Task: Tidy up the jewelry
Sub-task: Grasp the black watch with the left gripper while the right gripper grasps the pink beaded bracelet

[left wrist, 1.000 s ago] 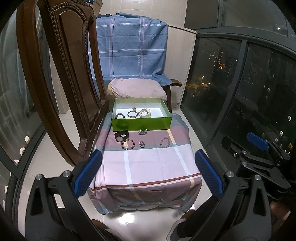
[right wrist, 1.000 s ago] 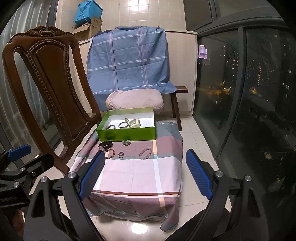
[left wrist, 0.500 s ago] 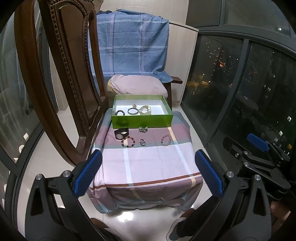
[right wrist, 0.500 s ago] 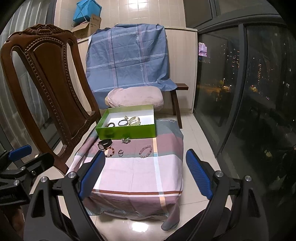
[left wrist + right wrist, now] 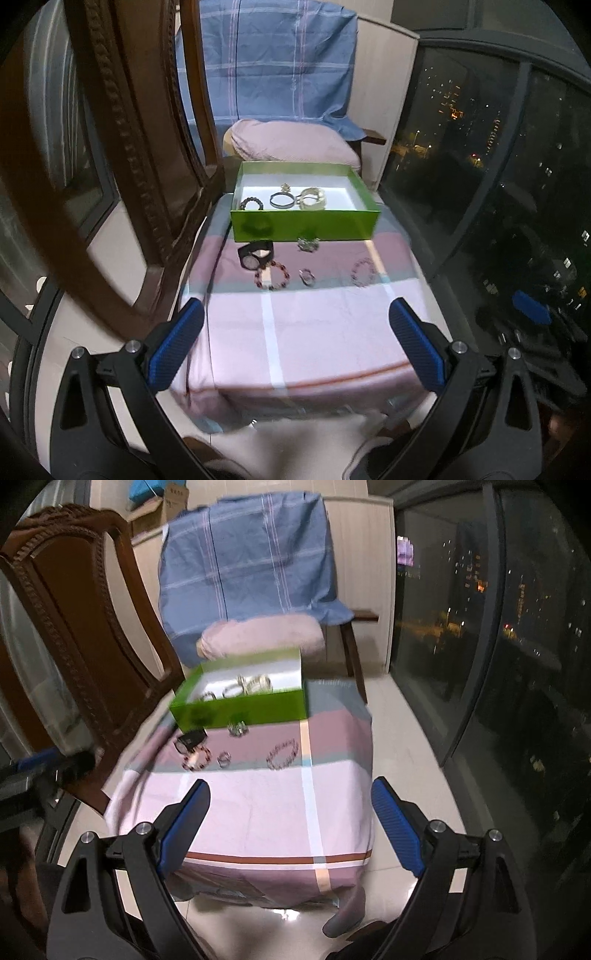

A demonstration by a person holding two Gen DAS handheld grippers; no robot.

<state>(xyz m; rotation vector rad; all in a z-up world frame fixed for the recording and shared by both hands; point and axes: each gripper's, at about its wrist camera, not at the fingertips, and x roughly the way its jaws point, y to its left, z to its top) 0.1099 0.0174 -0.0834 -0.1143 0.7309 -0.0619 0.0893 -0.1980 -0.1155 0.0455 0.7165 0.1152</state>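
A green box (image 5: 306, 225) (image 5: 240, 710) with bracelets inside stands at the far end of a cloth-covered table (image 5: 306, 332) (image 5: 258, 812). In front of it lie a black watch (image 5: 255, 256) (image 5: 190, 740), a silver clip (image 5: 308, 243) (image 5: 237, 729), a dark beaded bracelet (image 5: 270, 277) (image 5: 197, 758), a small ring (image 5: 307, 277) (image 5: 224, 758) and a pink beaded bracelet (image 5: 364, 272) (image 5: 282, 753). My left gripper (image 5: 295, 343) and right gripper (image 5: 291, 819) are open and empty, over the table's near part, short of the jewelry.
A carved wooden chair (image 5: 122, 147) (image 5: 74, 635) stands close on the left. A chair with a blue cloth (image 5: 280, 62) and a pink cushion (image 5: 291, 142) is behind the table. Glass windows (image 5: 498, 184) run along the right. The floor is white tile (image 5: 406, 738).
Both grippers have moved forward toward the table; the box and jewelry look larger and closer. Both stay open. The jewelry has not moved.
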